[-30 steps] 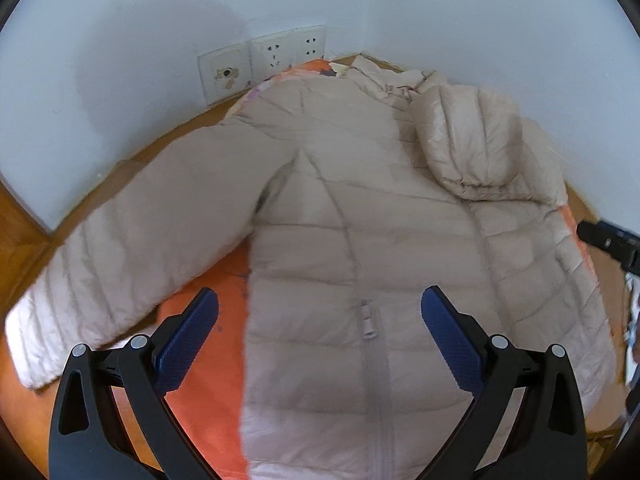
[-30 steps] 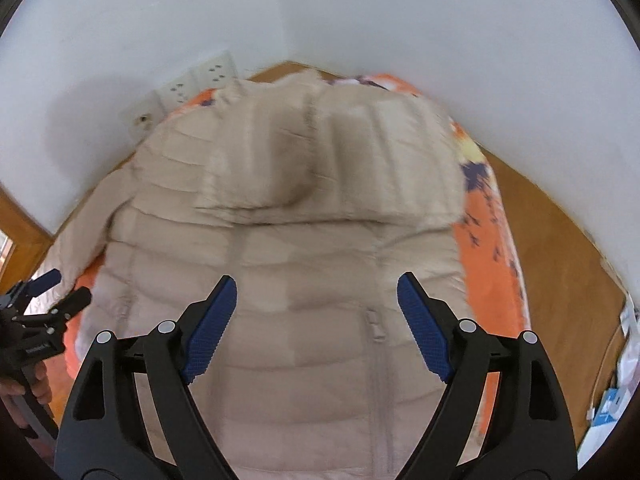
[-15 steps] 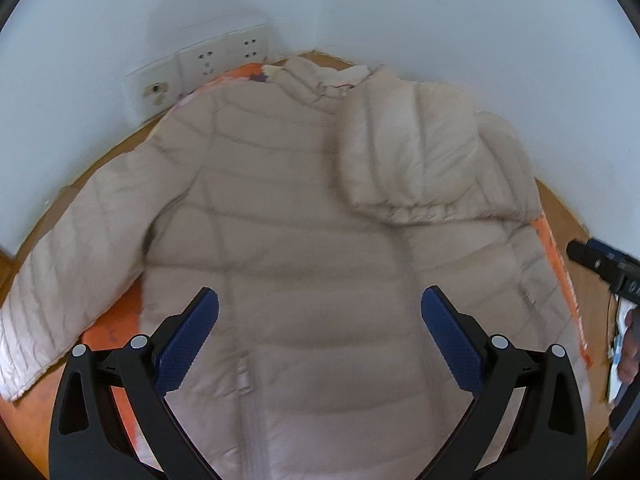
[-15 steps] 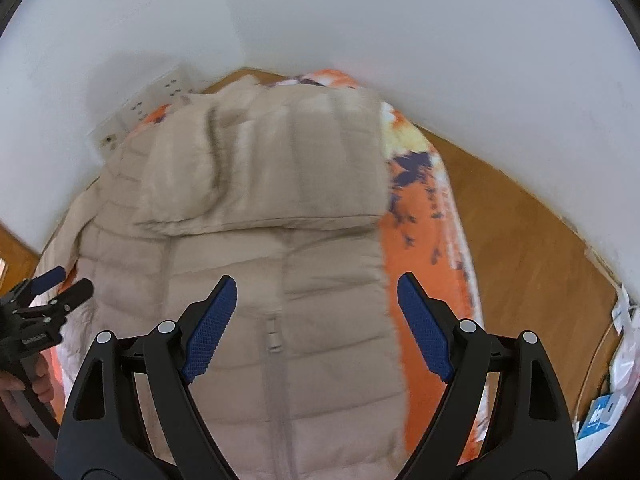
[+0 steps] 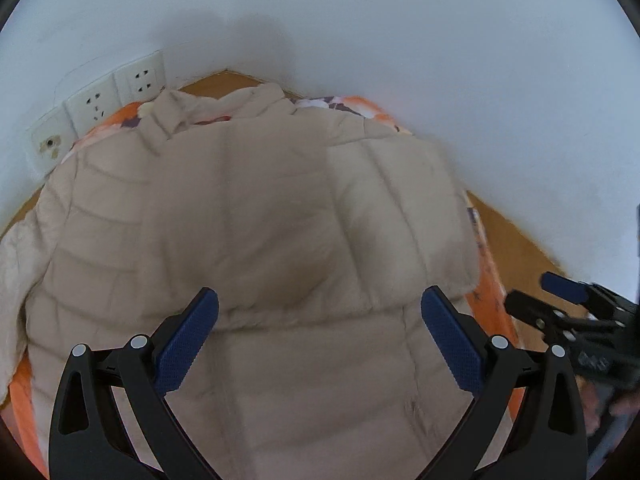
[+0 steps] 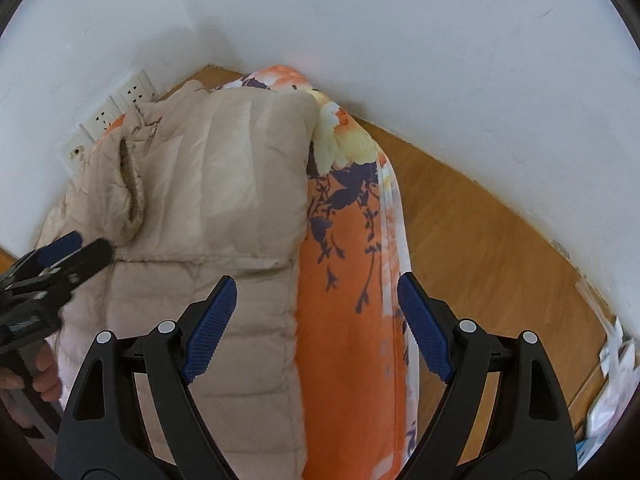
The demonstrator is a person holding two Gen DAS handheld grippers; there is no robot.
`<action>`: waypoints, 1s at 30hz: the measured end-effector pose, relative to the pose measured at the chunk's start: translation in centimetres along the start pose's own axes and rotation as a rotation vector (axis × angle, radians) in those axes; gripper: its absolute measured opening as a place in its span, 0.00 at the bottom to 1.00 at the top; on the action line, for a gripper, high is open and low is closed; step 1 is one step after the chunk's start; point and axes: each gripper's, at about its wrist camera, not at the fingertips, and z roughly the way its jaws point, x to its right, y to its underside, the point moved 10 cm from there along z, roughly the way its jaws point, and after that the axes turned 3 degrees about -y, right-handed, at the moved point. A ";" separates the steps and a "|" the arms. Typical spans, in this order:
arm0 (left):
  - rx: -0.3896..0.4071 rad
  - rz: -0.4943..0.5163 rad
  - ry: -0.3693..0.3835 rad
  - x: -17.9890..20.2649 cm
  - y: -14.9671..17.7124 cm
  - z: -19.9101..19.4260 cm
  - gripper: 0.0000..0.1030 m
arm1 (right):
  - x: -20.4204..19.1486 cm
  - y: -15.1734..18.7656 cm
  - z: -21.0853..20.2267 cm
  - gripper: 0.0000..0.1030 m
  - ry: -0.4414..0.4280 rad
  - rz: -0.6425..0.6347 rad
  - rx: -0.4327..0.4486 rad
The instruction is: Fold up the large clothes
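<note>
The beige quilted puffer jacket lies spread front-up on an orange floral cloth over a wooden tabletop, its top end near the white wall corner and the wall sockets. One sleeve is folded across the chest as a padded flap; the other sleeve hangs out at the left edge of the left wrist view.

Compared with a second ago, both views have slid sideways across the jacket. The left gripper now hovers over the folded flap instead of the zip and spread sleeve, and the right gripper has moved off the chest to straddle the jacket's side edge and the bare cloth. Both claws stand wide apart, holding nothing.

This looks like repositioning toward the folded side, probably to take that edge for the next fold; the far sleeve is not yet folded.
</note>
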 end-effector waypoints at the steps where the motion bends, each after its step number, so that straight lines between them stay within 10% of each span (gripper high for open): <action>1: 0.009 0.012 -0.041 0.4 -0.3 0.8 0.95 | 0.1 -0.2 0.3 0.80 -0.008 0.002 -0.001; 10: 0.020 0.052 -0.207 -0.7 -1.5 3.2 0.90 | -0.5 -1.3 2.6 0.80 -0.073 -0.026 -0.015; 17: 0.017 0.052 -0.175 -1.8 -2.2 3.2 0.26 | -1.7 -2.3 4.0 0.80 -0.111 -0.029 -0.020; 25: 0.052 0.043 -0.147 -5.2 -4.2 -1.5 0.21 | -3.3 -3.4 5.6 0.79 -0.174 -0.016 -0.017; 30: 0.043 -0.035 -0.197 -10.3 -4.9 -2.9 0.21 | -4.1 -3.6 7.1 0.18 -0.179 -0.031 -0.039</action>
